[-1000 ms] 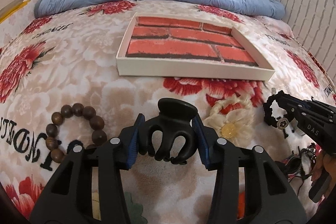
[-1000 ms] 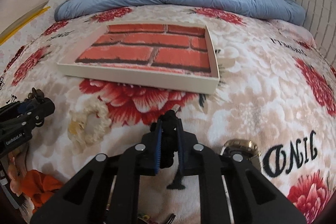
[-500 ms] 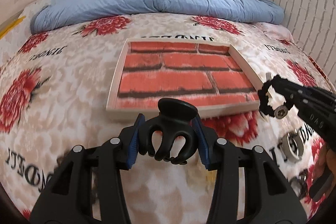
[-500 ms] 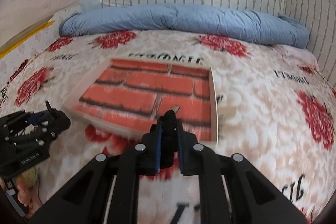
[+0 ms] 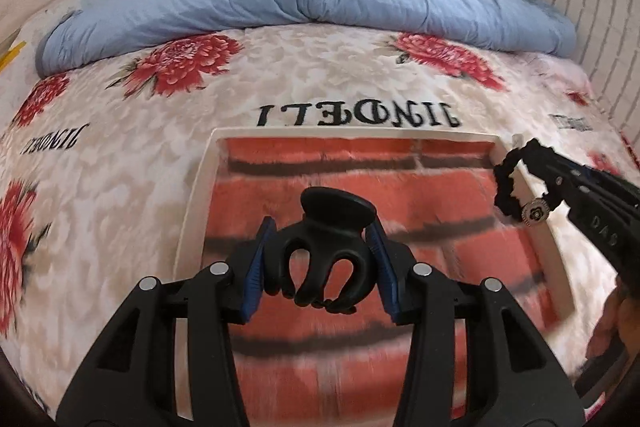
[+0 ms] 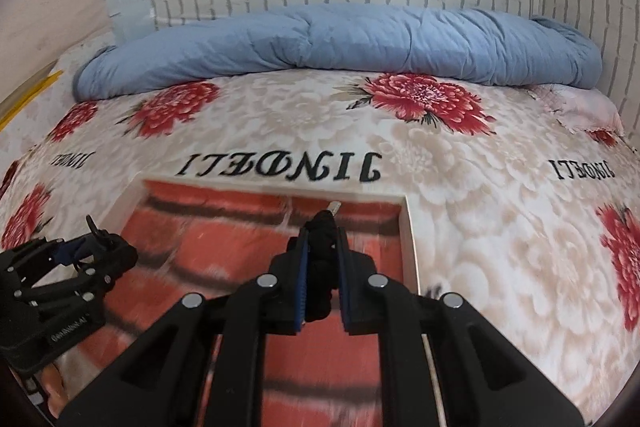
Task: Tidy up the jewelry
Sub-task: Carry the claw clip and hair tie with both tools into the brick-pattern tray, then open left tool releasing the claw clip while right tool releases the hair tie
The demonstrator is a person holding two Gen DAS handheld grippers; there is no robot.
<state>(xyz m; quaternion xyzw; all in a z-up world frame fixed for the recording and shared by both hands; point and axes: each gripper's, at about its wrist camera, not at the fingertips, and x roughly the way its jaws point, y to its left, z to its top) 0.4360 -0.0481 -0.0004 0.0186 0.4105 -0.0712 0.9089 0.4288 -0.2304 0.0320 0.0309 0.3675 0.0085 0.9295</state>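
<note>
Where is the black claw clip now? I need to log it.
In the left wrist view, the black claw clip sits clamped in the left hand-held gripper, above the brick-patterned tray.

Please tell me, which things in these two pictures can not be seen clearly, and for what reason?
- Tray near edge: left wrist view, hidden behind the left gripper and its black hair claw.
- Black bracelet: right wrist view, mostly covered by the right gripper jaws.
- Tray's brick lining: both views, blurred by motion.
- Person's hand: left wrist view, cut off by the edge.
</note>
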